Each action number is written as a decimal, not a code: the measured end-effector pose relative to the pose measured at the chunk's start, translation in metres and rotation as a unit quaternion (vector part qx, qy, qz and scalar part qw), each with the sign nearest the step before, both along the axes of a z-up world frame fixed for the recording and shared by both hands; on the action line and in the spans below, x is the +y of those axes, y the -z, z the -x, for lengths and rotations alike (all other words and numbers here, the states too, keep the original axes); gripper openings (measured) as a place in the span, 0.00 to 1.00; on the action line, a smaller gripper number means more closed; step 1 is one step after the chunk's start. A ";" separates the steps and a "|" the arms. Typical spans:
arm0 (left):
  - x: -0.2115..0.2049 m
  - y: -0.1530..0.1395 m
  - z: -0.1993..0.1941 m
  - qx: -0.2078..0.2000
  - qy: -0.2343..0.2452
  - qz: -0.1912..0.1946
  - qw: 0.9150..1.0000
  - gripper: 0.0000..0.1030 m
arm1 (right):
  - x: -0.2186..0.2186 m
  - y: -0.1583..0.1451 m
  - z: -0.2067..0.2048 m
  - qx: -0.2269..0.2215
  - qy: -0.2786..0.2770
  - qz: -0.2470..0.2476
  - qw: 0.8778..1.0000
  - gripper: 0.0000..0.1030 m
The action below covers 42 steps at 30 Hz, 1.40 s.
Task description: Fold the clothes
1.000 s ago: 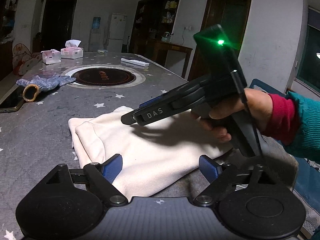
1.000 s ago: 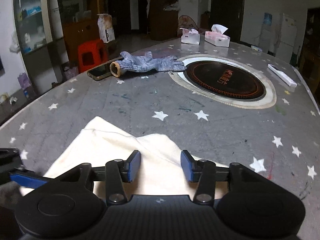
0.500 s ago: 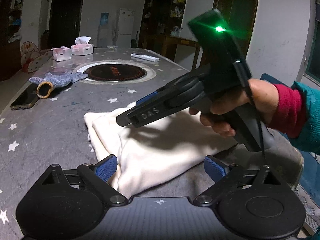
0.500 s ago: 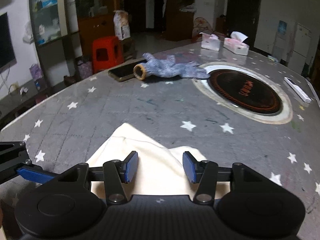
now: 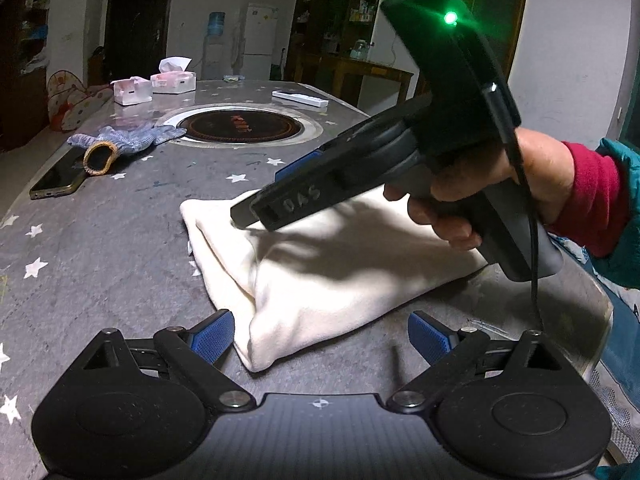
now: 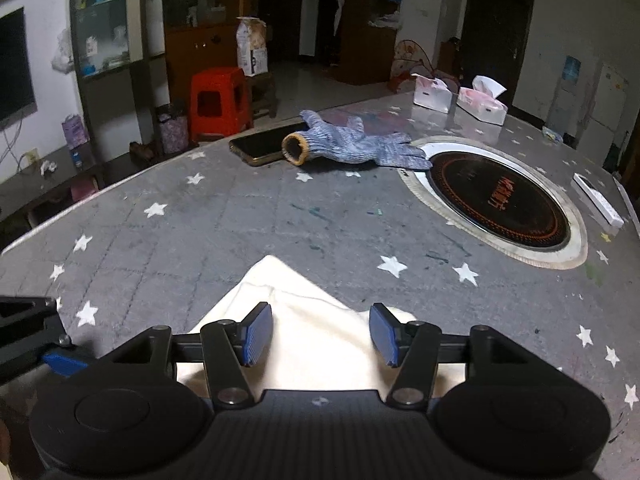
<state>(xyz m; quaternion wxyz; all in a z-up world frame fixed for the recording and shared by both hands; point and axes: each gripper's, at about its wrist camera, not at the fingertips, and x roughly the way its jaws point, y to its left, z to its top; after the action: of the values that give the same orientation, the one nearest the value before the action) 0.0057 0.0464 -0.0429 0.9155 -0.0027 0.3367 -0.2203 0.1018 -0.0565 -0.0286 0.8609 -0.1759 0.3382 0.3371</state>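
Note:
A cream garment (image 5: 320, 272), folded into a thick bundle, lies on the grey star-patterned table (image 5: 100, 240). My left gripper (image 5: 320, 336) is open, its blue pads on either side of the bundle's near corner, not touching it. My right gripper (image 6: 320, 334) is open and hovers just above the garment (image 6: 304, 344); the far corner of the cloth shows between its pads. In the left wrist view the right gripper (image 5: 256, 214) is held by a hand over the garment's top.
A blue knit glove (image 6: 352, 144) and a phone (image 6: 264, 146) lie at the table's far left. A round inset hotplate (image 6: 496, 204) sits in the middle. Two tissue boxes (image 6: 460, 98) and a white remote (image 6: 598, 204) lie beyond. The table edge (image 5: 596, 312) is near on the right.
Both grippers have pulled back and risen a little from the garment. The left gripper has swung left, so the bundle now sits more centred. Both stay open.

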 end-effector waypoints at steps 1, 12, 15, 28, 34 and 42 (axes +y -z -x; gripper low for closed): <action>0.000 0.000 0.001 0.001 -0.001 -0.001 1.000 0.93 | 0.001 0.002 0.001 -0.002 0.000 0.002 1.000 0.54; 0.022 -0.005 0.008 -0.005 -0.032 -0.007 0.999 0.93 | -0.014 -0.010 0.024 -0.016 -0.015 -0.003 1.000 0.56; 0.031 -0.007 0.010 -0.008 -0.043 -0.009 0.999 0.93 | -0.021 -0.011 0.032 -0.015 -0.016 -0.002 1.000 0.56; 0.071 -0.008 0.020 -0.006 -0.111 0.000 0.994 0.93 | -0.010 0.012 0.093 -0.084 -0.043 0.003 0.996 0.56; 0.077 -0.011 0.020 -0.010 -0.128 0.007 0.992 0.93 | -0.011 -0.005 0.114 -0.123 -0.061 0.006 0.990 0.56; 0.072 -0.015 0.014 -0.008 -0.143 0.013 0.990 0.93 | 0.000 0.011 0.133 -0.132 -0.082 0.027 0.987 0.56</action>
<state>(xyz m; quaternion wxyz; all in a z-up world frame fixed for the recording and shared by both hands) -0.0084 0.1187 -0.0276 0.9400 -0.0607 0.3230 -0.0912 -0.0308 -0.0566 -0.0400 0.8623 -0.2693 0.2149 0.3712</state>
